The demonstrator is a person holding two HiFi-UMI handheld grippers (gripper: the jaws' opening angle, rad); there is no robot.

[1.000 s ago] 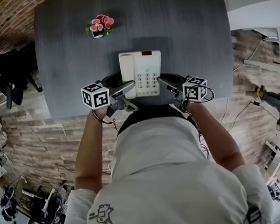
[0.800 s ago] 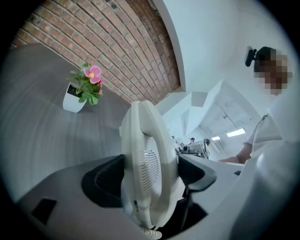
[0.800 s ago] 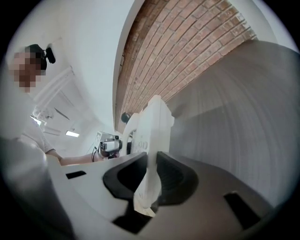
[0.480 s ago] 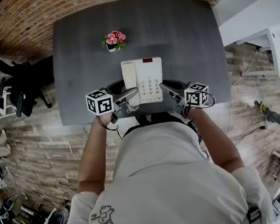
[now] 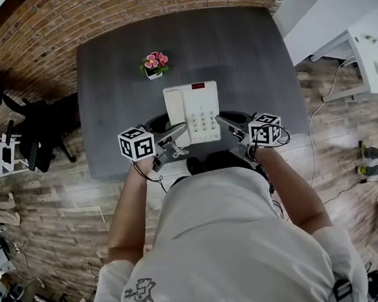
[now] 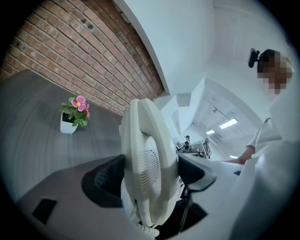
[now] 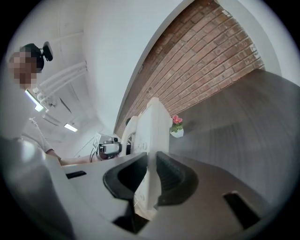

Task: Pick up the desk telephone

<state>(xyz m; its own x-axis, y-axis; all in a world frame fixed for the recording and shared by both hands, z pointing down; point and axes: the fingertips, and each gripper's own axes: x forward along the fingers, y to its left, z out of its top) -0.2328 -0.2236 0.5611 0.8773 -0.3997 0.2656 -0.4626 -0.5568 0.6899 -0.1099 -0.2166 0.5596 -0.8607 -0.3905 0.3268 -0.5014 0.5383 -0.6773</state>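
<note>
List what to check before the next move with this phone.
1. The left gripper is clamped on the desk telephone, on its handset side: ok.
2. The right gripper is clamped on the telephone's opposite edge: ok.
3. The handset is seated on its base: ok.
4. The potted flower stands apart from the telephone: ok.
5. The coiled cord is free to follow: cannot tell, only a short piece shows.
6. The telephone is clear of the table: cannot tell.
</note>
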